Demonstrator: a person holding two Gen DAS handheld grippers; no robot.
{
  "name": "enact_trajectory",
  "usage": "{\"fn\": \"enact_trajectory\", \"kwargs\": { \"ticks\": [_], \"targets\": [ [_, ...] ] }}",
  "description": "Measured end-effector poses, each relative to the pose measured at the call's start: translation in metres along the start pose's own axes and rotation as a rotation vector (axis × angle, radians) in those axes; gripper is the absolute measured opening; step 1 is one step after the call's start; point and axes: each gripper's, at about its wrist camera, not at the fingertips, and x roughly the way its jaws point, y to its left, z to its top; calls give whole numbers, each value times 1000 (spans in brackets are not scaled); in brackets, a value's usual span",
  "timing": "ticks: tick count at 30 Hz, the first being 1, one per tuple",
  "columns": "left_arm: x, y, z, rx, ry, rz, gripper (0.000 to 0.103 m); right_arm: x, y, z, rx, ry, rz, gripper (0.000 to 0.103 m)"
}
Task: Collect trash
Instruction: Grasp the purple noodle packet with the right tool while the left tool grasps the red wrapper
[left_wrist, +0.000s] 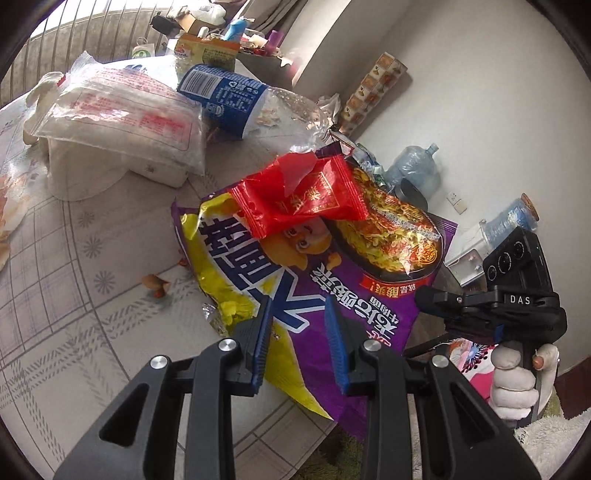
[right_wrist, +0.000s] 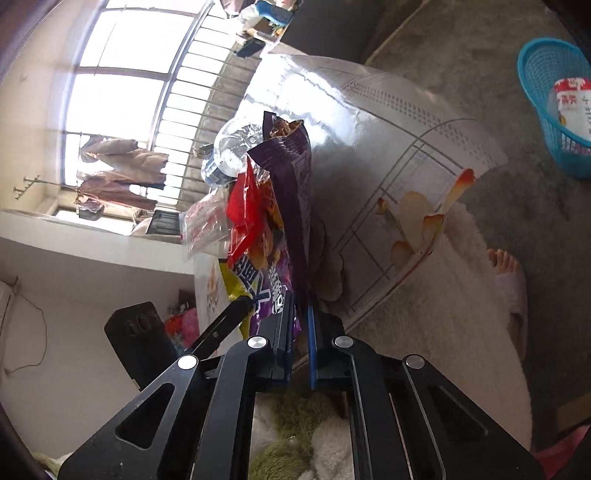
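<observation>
A big purple and yellow snack bag (left_wrist: 295, 280) lies over the table's near edge, with a red wrapper (left_wrist: 299, 195) on top of it. My left gripper (left_wrist: 297, 325) is open just above the bag's near part. My right gripper (right_wrist: 300, 314) is shut on the purple bag's (right_wrist: 291, 206) edge; it shows at the right in the left wrist view (left_wrist: 436, 295). The red wrapper (right_wrist: 242, 206) rests against the bag. A crushed clear bottle with a blue label (left_wrist: 229, 96) lies behind on the table.
A clear plastic bag over a white box (left_wrist: 118, 125) sits at the table's left. Peanut shells (left_wrist: 157, 284) lie on the patterned tablecloth (left_wrist: 66, 295). A blue basket (right_wrist: 554, 107) holding a cup stands on the floor. A slippered foot (right_wrist: 506, 280) is near the table.
</observation>
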Motion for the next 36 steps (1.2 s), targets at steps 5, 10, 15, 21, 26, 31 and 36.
{"fn": "enact_trajectory", "kwargs": {
  "ticks": [5,10,15,21,26,31,36],
  "targets": [
    [12,-16,-3,35,59,-45,28,-18,-8,5,5,-67,13,5],
    [25,-37,-4,92,96,-73,28,-20,-14,5,7,-91,-2,6],
    [25,-56,-1,147,97,-91,28,-26,-12,7,-78,-109,-90,1],
    [8,-62,16,206,-1,-72,35,-27,-14,8,-145,-94,-150,1],
    [16,-70,34,293,-60,65,54,-29,-18,10,-151,-85,-153,1],
    [43,-80,41,449,-64,220,55,-31,-19,11,-153,-85,-151,1],
    [68,-77,42,536,-48,318,55,-34,-23,12,-146,-84,-142,1]
  ]
}}
